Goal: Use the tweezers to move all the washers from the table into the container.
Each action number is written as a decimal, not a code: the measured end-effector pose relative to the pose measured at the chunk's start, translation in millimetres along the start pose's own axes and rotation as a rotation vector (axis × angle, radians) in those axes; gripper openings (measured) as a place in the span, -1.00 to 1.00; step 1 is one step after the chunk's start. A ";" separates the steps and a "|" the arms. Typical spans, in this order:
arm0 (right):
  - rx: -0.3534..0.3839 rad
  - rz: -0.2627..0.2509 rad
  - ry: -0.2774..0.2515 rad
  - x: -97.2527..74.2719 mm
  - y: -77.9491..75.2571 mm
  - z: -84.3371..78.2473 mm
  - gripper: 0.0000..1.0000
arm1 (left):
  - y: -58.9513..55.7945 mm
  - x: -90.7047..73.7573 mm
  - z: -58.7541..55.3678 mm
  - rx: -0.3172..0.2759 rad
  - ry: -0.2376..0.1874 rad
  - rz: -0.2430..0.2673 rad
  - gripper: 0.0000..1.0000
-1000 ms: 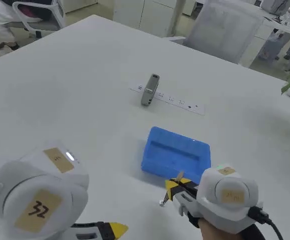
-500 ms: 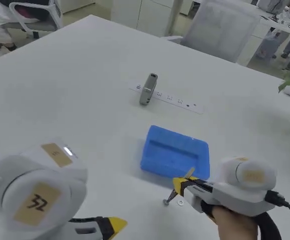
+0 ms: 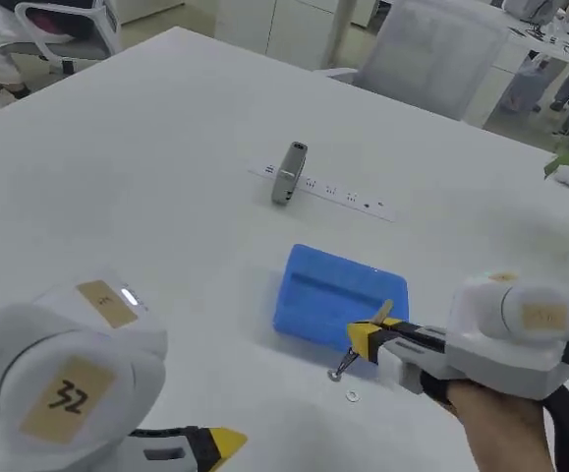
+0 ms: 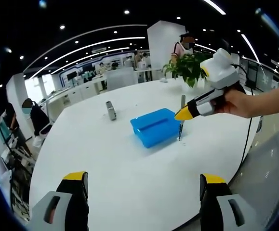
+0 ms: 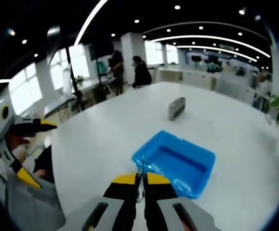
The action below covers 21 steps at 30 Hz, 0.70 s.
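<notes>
The right gripper [image 3: 368, 336] pinches the tweezers [image 3: 344, 365] by the blue container's [image 3: 338, 285] near side, a washer [image 3: 352, 396] lies on the table [image 3: 166, 147] near their tip, and the left gripper [image 4: 143, 178] is wide open.

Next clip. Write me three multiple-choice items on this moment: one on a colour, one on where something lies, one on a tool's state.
1. What colour is the container?
A blue; B red; C green.
2. Where does the washer lie?
A in the container; B on the table; C on the power strip.
3. How is the left tool?
A shut on a washer; B shut, empty; C open.

Answers:
1 A: its walls and floor are blue.
2 B: it lies on the white top beside the tip of the tweezers, outside the container.
3 C: its jaws stand wide apart with nothing between them, while the right tool holds the tweezers.
</notes>
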State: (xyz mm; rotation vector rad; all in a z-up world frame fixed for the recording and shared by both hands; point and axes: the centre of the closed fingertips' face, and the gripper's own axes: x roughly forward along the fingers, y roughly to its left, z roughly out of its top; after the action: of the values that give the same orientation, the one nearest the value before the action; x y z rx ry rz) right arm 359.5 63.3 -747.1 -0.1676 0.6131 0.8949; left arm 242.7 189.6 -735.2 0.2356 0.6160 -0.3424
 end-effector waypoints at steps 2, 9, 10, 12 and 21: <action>-0.020 0.000 -0.014 -1.3 -0.9 8.5 -1.00 | 0.0 0.2 -0.2 0.004 0.004 0.002 0.97; -0.103 -0.039 -0.046 0.8 -13.5 31.4 -0.99 | 2.1 0.0 0.6 -0.007 -0.002 0.008 0.98; -0.105 -0.043 -0.046 2.2 -14.8 32.4 -0.99 | 2.2 0.0 0.5 -0.009 -0.002 0.007 0.98; -0.100 -0.062 -0.058 5.0 -24.5 35.3 -0.99 | 2.5 0.1 0.5 -0.012 -0.002 0.007 0.98; -0.088 -0.157 -0.067 23.1 -56.7 33.6 -0.98 | 3.5 0.7 -0.5 -0.024 -0.001 0.006 0.98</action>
State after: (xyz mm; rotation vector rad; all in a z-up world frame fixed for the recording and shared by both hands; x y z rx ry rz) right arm 428.6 56.4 -739.0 -0.2603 0.4915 0.7723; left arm 244.3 192.8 -735.7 0.2138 0.6184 -0.3293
